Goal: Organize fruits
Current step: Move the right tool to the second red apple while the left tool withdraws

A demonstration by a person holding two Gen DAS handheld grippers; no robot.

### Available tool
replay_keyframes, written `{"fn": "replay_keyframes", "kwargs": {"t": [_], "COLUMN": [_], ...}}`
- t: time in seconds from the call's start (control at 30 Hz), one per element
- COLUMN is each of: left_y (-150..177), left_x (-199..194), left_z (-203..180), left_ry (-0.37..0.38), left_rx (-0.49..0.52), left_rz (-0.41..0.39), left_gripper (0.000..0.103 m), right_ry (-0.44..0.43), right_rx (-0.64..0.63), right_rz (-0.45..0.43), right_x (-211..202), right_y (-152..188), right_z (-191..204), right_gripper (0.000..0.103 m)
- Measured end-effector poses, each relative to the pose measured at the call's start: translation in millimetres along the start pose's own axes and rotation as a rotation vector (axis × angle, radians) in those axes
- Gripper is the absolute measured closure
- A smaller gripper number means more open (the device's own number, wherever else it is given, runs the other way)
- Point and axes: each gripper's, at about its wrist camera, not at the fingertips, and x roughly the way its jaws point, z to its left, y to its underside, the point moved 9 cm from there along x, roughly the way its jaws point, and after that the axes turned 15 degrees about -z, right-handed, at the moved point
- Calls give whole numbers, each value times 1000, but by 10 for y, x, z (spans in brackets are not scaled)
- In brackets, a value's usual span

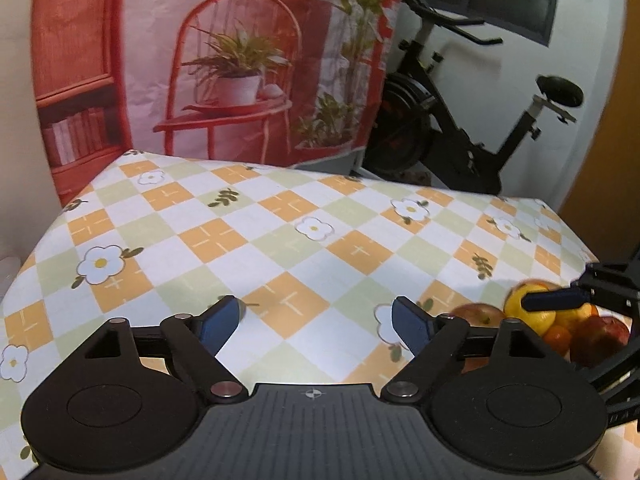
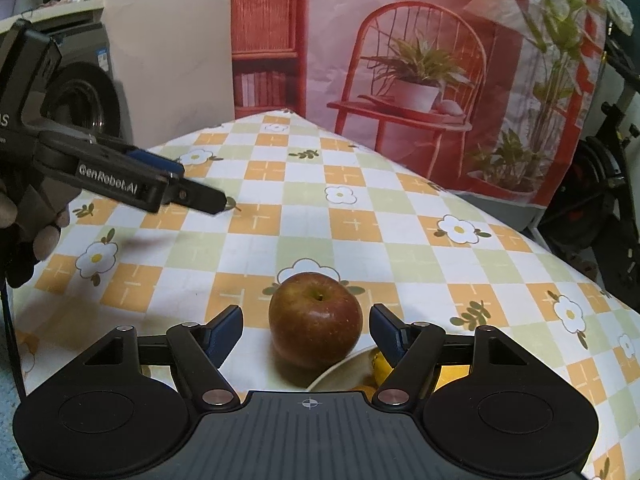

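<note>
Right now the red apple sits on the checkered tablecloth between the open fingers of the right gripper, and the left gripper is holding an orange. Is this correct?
Not quite. The left gripper holds nothing: the left wrist view shows its fingers open over bare tablecloth. The rest is right: in the right wrist view the red apple sits on the cloth between the open fingers of the right gripper.

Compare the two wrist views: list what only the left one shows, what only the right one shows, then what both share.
Only the left wrist view: an exercise bike and a pile of fruit at the right edge, with the right gripper's finger over it.

Only the right wrist view: a red apple sitting between the open right gripper, a washing machine, and the left gripper seen from the side.

Both: the checked flower tablecloth and the red chair backdrop.
</note>
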Motion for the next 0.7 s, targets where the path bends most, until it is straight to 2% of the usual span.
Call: {"fn": "replay_keyframes", "kwargs": {"t": [0.27,0.7], "left_y": [-39,-58], "left_x": [-28,-84], "left_z": [46,88], "left_ry": [-62,-93], "left_rx": [12,42], "left_rz": [-23,-27], "left_gripper": [17,17], "right_ry": [13,21], "right_rx": [-22,-26], "right_rz": [56,146], "right_x": [167,422], "right_y": [44,154], "right_z": [-23,-12], "right_gripper": [37,40]}}
